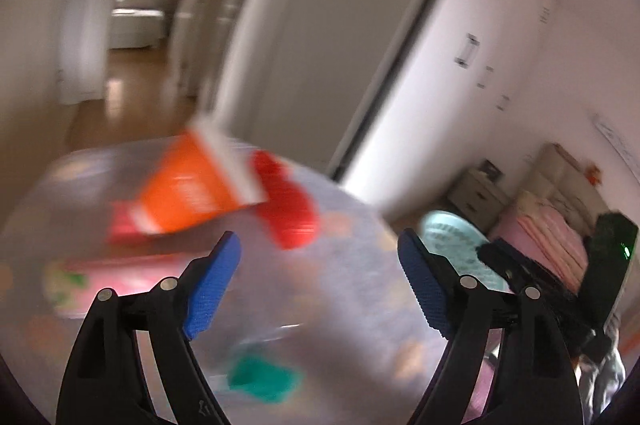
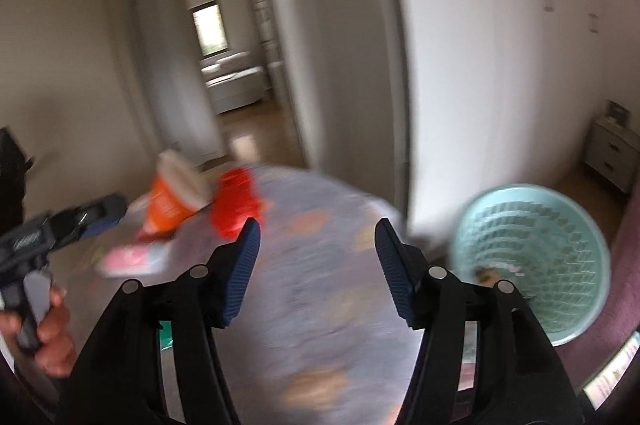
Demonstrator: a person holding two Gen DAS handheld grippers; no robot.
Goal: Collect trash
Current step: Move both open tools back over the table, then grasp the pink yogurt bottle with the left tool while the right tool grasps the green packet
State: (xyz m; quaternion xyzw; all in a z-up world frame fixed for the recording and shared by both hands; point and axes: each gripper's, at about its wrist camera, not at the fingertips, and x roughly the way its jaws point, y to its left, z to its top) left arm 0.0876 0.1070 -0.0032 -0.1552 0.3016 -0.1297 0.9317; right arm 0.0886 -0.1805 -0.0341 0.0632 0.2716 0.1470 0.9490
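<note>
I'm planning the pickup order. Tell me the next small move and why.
Probably ease the open right gripper forward onto the red item just beyond its left fingertip. Both grippers hold nothing, and the mint basket sits on that same side. Blur limits certainty.

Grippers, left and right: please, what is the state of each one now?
Left gripper: jaws open, holding nothing.
Right gripper: jaws open, holding nothing.

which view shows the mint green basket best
The right wrist view: the mint green basket shows almost whole there, open mouth toward the camera, lattice wall and something small lying inside. In the left wrist view only a slice of it shows, cut off by the left gripper's finger and the other gripper.
</note>
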